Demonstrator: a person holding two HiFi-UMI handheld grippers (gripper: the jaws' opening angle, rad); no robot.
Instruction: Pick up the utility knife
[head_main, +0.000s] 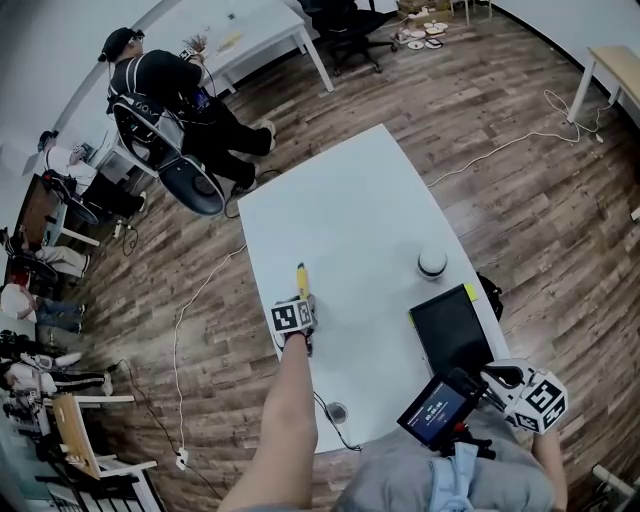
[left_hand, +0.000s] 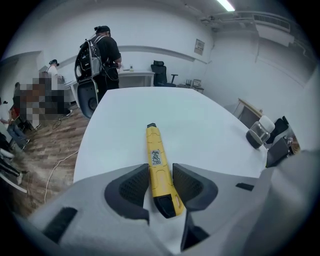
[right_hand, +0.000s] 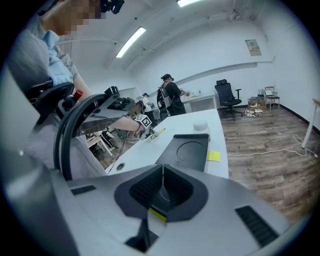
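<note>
The yellow utility knife (left_hand: 156, 160) has a black end cap and lies lengthways on the white table (head_main: 350, 210), pointing away from me. My left gripper (left_hand: 161, 182) has both dark pads pressed against the knife's rear half, one on each side. In the head view the knife (head_main: 302, 277) sticks out past the left gripper (head_main: 302, 300) near the table's left edge. My right gripper (right_hand: 162, 172) is shut with nothing between its pads. It is held off the table's near right corner, close to my body (head_main: 500, 378). The right gripper view shows the knife (right_hand: 159, 132) small and far off.
A black tray (head_main: 452, 328) with a round recess lies at the table's near right, a yellow note (head_main: 470, 292) beside it. A white-lidded jar (head_main: 432, 262) stands past the tray. A cable hole (head_main: 337, 411) is near the front edge. A person (head_main: 170, 85) stands beyond the far end.
</note>
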